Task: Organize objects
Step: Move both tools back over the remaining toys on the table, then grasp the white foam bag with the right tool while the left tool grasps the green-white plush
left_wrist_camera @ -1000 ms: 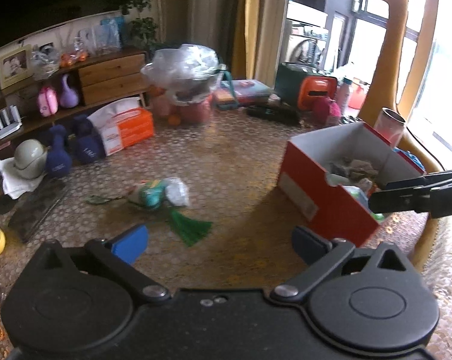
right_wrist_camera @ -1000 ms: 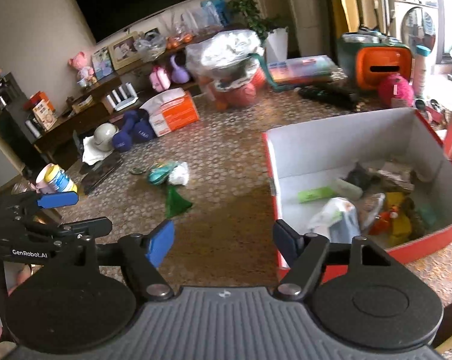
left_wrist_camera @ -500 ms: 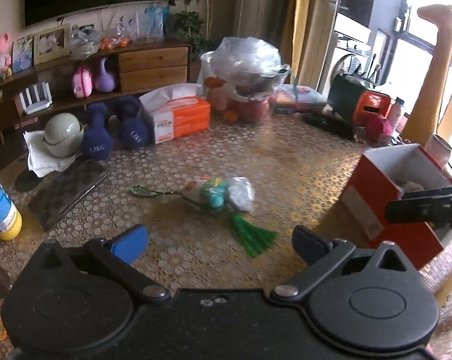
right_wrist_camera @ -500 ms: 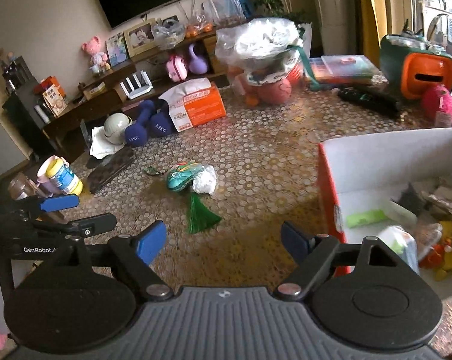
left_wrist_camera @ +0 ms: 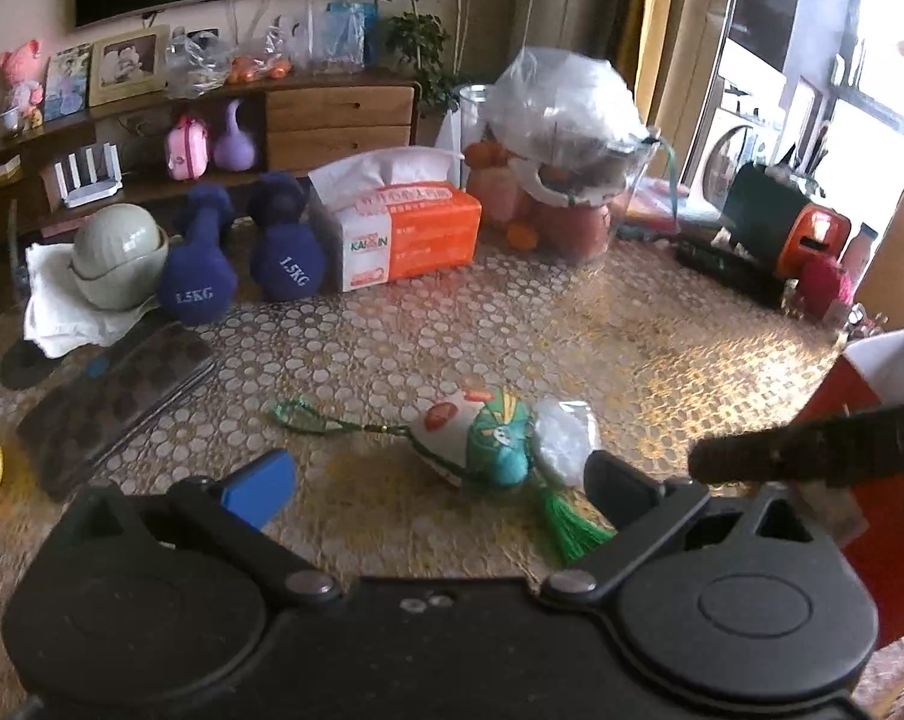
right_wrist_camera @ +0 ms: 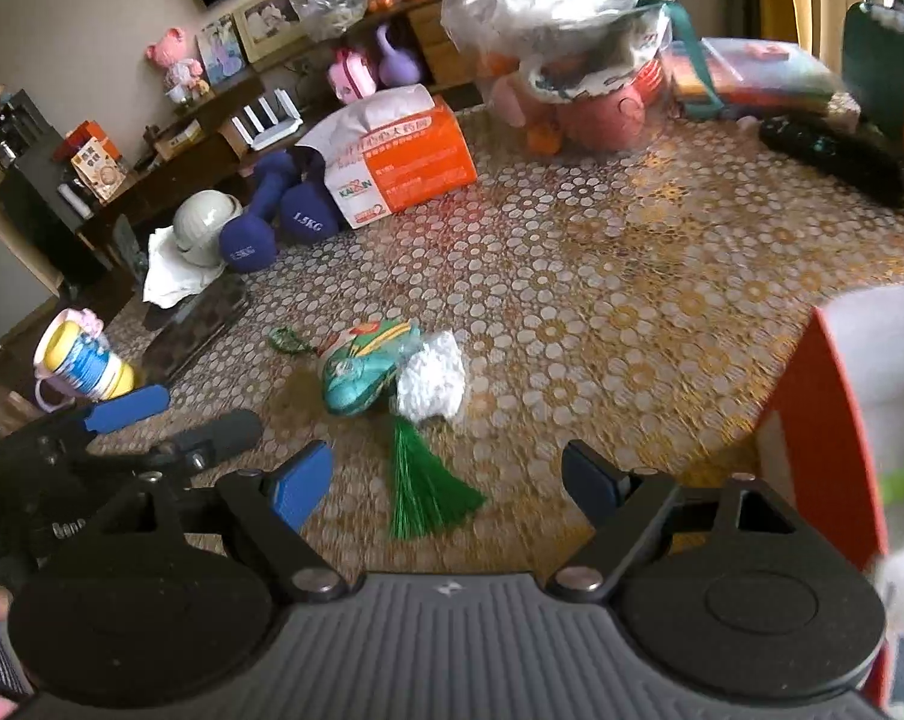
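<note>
A teal and white embroidered sachet (left_wrist_camera: 482,438) with a green cord and green tassel (right_wrist_camera: 422,486) lies on the patterned table, and a white crumpled wad (right_wrist_camera: 431,381) touches its right side. My left gripper (left_wrist_camera: 437,489) is open just short of the sachet, nothing between its fingers. My right gripper (right_wrist_camera: 446,480) is open too, and the tassel lies on the table below the gap. A blurred finger of the right gripper (left_wrist_camera: 812,450) crosses the left wrist view. The red box (right_wrist_camera: 824,420) stands at the right edge, its contents mostly out of view.
Behind the sachet stand an orange tissue box (left_wrist_camera: 404,228), two blue dumbbells (left_wrist_camera: 197,288), a grey-green bowl on a cloth (left_wrist_camera: 116,258) and a bag-covered bowl of fruit (left_wrist_camera: 572,138). A checkered case (left_wrist_camera: 116,396) and a yellow can (right_wrist_camera: 86,360) lie left.
Both grippers have swung left and down, away from the red box and toward the sachet. The box has slid to the right edge of both views. The right jaws stand slightly wider.
</note>
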Tool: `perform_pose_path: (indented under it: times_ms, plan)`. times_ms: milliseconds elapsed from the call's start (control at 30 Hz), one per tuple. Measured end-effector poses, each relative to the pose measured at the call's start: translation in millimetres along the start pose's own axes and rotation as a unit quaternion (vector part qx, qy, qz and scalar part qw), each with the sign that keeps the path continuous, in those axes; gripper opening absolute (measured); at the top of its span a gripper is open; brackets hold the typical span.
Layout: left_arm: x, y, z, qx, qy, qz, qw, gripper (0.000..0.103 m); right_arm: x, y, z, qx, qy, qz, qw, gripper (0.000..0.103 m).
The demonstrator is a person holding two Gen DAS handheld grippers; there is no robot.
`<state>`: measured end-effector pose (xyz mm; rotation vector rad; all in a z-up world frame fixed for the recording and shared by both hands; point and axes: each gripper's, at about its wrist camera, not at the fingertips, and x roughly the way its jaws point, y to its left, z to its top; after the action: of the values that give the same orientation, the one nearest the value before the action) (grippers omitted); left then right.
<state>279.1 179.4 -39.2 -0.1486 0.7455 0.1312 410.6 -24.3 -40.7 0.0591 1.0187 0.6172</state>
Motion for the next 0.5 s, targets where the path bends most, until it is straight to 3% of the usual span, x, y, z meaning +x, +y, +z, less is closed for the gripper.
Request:
perform_pose_path:
  times_ms: [500]
  plan:
    - [61.4,-8.2,5.2,0.063,0.024,-0.014,0.9976,0.102,78.9,-4.9,39.6,0.06,0.043,0.022,0.997,0.084]
